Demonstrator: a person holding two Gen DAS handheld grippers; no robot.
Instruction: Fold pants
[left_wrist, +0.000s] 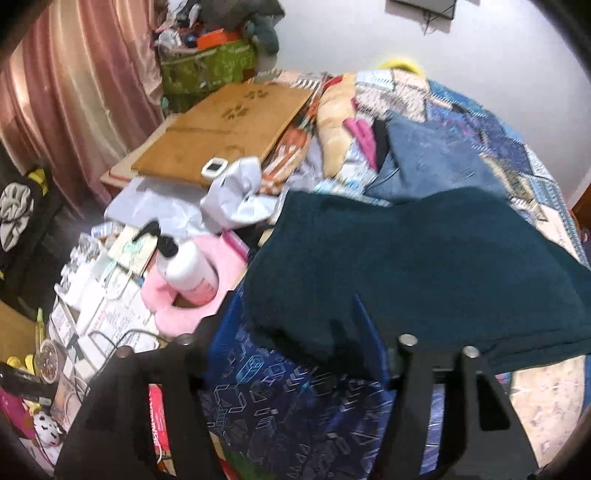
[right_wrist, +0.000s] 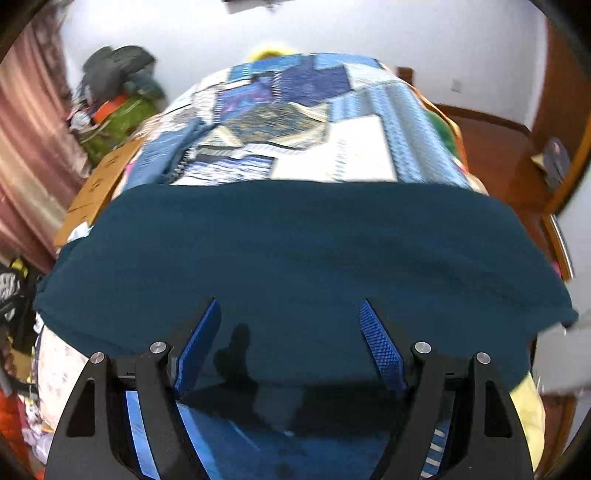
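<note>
The dark teal pants lie folded across the near end of the bed, on a blue patchwork quilt. In the left wrist view the pants fill the right centre. My right gripper is open, its blue-padded fingers spread wide just above the pants' near edge, holding nothing. My left gripper is open over the pants' left end; the cloth hides part of its left finger, and its right finger lies against the cloth.
A cluttered side table left of the bed holds a white pump bottle, a pink plush item, papers and a cardboard sheet. Blue jeans lie further up the bed. Pink curtains hang at the left. Wooden floor shows on the right.
</note>
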